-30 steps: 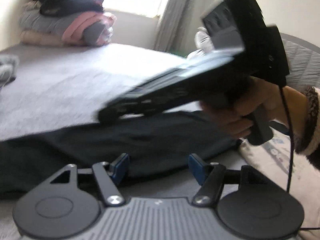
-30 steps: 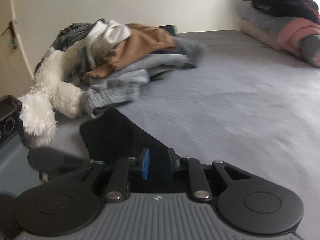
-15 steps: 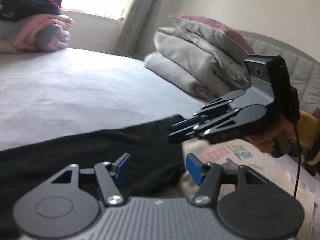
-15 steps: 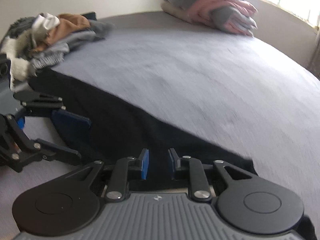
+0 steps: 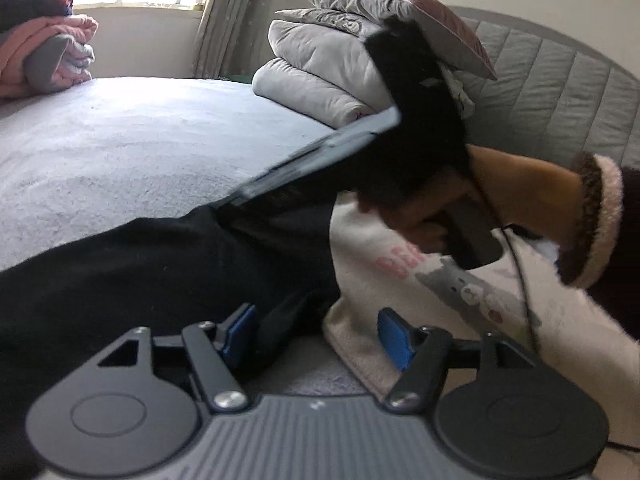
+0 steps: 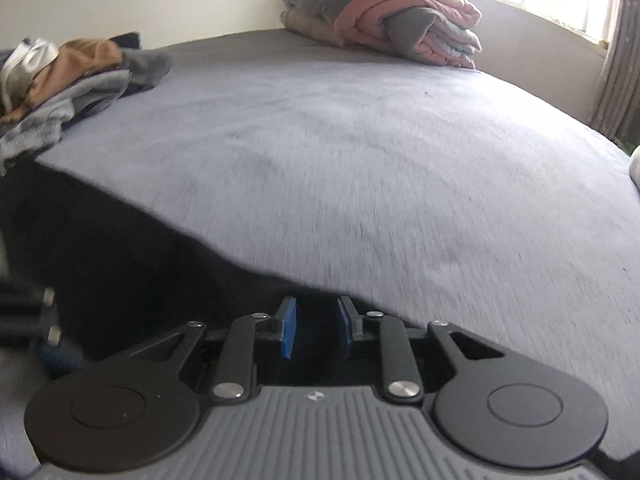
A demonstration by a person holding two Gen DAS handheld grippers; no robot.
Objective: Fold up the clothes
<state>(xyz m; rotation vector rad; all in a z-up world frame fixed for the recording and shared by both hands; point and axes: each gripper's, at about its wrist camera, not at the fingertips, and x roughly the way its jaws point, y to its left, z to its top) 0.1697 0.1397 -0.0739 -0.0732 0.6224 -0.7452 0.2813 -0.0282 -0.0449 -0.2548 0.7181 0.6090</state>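
The black garment (image 5: 152, 264) lies spread across the lower left of the frame on the bed (image 5: 120, 140), its end overlapping a cream printed cloth (image 5: 420, 300). My left gripper (image 5: 316, 334) is spread beside that end; my right gripper (image 6: 316, 330) — jaws narrowly apart, gripping nothing I can see — hovers at its edge. I'd pinch both corners evenly.

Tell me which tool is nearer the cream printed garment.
Left. The left tool hangs open right at the cream printed garment's near edge, one finger over it. The right tool sits over the black garment, farther from the cream one.
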